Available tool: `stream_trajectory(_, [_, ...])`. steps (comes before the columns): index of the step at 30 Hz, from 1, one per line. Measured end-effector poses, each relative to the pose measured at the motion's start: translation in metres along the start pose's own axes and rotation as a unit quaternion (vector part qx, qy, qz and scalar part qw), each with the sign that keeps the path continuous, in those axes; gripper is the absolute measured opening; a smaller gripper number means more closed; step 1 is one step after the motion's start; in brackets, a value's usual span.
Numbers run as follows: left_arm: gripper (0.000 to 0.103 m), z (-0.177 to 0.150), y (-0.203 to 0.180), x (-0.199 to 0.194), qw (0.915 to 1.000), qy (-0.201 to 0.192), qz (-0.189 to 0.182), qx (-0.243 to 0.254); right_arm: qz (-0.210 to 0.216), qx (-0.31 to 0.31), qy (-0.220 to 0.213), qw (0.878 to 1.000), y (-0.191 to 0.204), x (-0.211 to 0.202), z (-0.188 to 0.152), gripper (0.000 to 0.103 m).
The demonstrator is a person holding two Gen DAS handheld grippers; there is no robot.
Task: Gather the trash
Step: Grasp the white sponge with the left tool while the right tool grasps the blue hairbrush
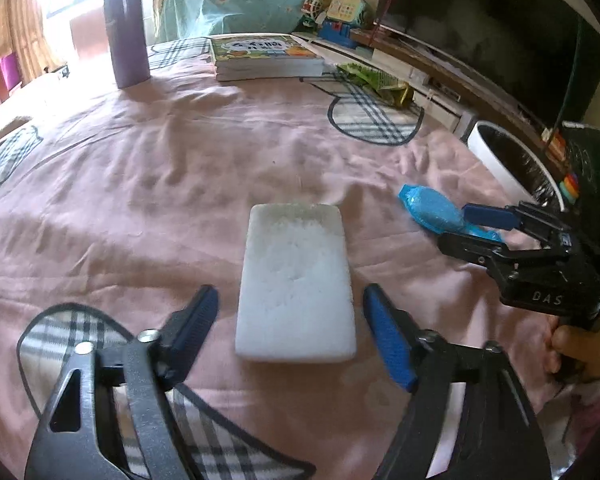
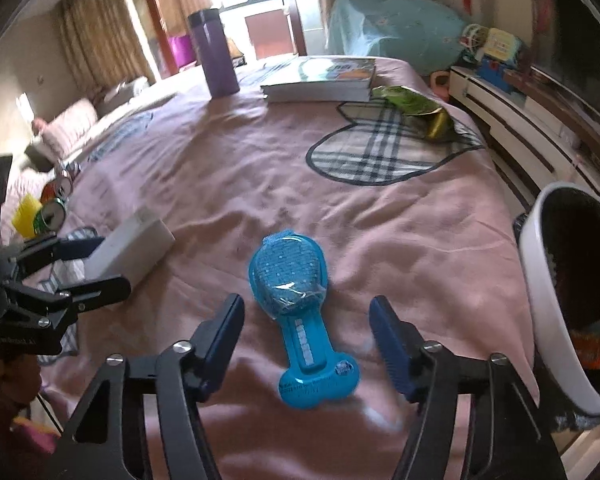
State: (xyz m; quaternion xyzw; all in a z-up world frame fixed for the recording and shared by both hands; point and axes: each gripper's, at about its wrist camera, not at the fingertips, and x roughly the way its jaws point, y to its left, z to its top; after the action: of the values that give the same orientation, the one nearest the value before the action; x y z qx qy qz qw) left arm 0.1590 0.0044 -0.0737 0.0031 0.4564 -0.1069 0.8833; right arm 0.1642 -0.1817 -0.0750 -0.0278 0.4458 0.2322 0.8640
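Pink bedsheet with plaid patches [image 1: 180,168] fills both views. White round bin with dark liner [image 2: 540,280] at right edge of right wrist view. White rectangular foam block [image 1: 296,284] lies centre of left wrist view, between spread jaws of left gripper [image 1: 290,322], no contact. Blue plastic brush packet [image 2: 296,316] lies lower centre of right wrist view, flat on sheet, between spread jaws of right gripper [image 2: 306,338], untouched.
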Motion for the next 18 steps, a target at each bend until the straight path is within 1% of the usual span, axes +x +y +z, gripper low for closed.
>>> stream_trajectory(1, [0.047,0.000,-0.001,0.004,1.0000,0.007,-0.001,0.003,-0.002,-0.004,0.004,1.000,0.001,0.003,0.000,0.059])
stream_trajectory(2, [0.048,-0.001,-0.002,0.008,0.9999,0.011,-0.003,0.003,-0.008,-0.009,0.008,1.000,0.003,0.007,-0.001,0.056])
stream_trajectory(3, [0.048,-0.001,-0.003,0.007,1.0000,0.003,-0.001,0.005,-0.016,-0.017,0.005,1.000,0.005,0.007,-0.001,0.052])
stream_trajectory(4, [0.047,-0.001,-0.003,0.006,1.0000,0.002,-0.003,0.007,-0.018,-0.021,0.006,1.000,0.006,0.006,-0.002,0.040])
stream_trajectory(5, [0.047,-0.002,-0.004,0.005,1.0000,0.001,-0.007,0.006,-0.020,-0.023,0.006,1.000,0.007,0.005,-0.002,0.035])
stream_trajectory(8, [0.047,0.000,-0.009,0.002,0.9995,-0.003,-0.031,0.001,-0.018,-0.009,-0.002,1.000,0.002,-0.003,-0.006,0.034])
stream_trajectory(12, [0.047,0.006,-0.024,-0.002,0.9985,-0.006,-0.054,0.006,-0.007,0.043,-0.023,0.999,-0.016,-0.018,-0.013,0.034])
stream_trajectory(18, [0.047,0.013,-0.053,-0.001,0.9968,-0.007,-0.075,0.027,-0.005,0.107,-0.056,0.993,-0.041,-0.048,-0.027,0.034])
